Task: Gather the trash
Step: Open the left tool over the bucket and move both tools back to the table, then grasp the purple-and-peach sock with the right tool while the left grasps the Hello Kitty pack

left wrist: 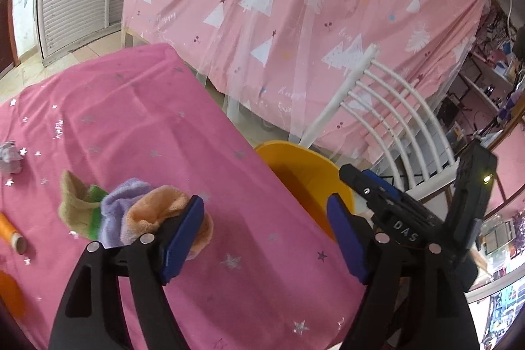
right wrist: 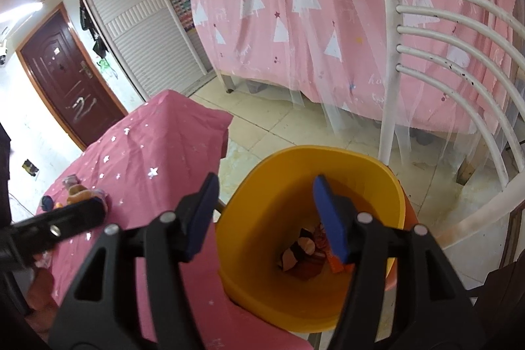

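place: home, bedroom-like | signs: bed frame draped in pink tree-print curtain [right wrist: 328,5] | white slatted wardrobe doors [right wrist: 137,31] | brown entry door [right wrist: 62,71] | tiled floor [right wrist: 272,123] | white chair [right wrist: 459,61]

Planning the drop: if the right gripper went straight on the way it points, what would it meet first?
Likely the inside of the yellow bin: the open right gripper points into its mouth, toward the trash at the bottom.

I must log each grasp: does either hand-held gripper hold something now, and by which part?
Nothing is held. The left hand-held gripper is open above the pink tablecloth; the right hand-held gripper is open above the yellow bin.
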Available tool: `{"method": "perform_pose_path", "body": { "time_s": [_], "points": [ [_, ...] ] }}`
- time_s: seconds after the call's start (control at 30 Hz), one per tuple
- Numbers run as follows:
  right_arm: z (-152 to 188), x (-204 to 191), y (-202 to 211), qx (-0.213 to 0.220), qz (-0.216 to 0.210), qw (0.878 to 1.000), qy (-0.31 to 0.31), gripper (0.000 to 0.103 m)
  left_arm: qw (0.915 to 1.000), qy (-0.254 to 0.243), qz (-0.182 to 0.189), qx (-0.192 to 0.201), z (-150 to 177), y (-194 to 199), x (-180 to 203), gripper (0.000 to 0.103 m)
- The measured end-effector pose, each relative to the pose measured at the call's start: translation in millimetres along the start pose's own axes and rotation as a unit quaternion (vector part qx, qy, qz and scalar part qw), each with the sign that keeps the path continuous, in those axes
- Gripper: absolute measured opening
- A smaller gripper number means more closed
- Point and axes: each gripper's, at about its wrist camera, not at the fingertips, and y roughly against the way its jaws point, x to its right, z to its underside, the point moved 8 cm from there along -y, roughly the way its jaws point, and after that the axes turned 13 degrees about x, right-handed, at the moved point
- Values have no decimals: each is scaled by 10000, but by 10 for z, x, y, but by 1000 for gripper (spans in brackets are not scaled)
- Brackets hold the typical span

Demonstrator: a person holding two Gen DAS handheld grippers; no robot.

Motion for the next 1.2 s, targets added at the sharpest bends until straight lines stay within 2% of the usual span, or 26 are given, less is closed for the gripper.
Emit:
{"method": "perform_pose_path", "body": {
  "time_s": [0.13, 0.37, 0.57, 0.67, 0.9, 1.13, 1.2],
  "points": [
    [-26, -68, 43, 62, -50, 9999, 83, 57, 9999, 11, -7, 163, -123, 189, -71, 73],
    [-73, -252, 167, 201, -259, 9993, 204, 57, 9985, -64, -374, 399, -247, 552, -327, 74],
    [-44, -559, 204, 186, -510, 9976, 426, 58, 9960, -78, -663, 595, -322, 940, -636, 75],
    [19, -773, 185, 110, -668, 9962, 555, 58, 9946, -111, -807, 649, -310, 1109, -775, 77],
    [166, -1180, 115, -53, -964, 9918, 841, 58, 9850, -457, -1509, 697, -156, 1521, -1183, 77],
    [272, -1499, 72, -172, -1170, 9873, 1062, 58, 9784, -444, -1911, 655, -12, 1745, -1485, 77],
    [302, -1580, 79, -191, -1216, 9859, 1132, 61, 9761, -490, -2015, 655, 49, 1797, -1541, 77]
  ]
}}
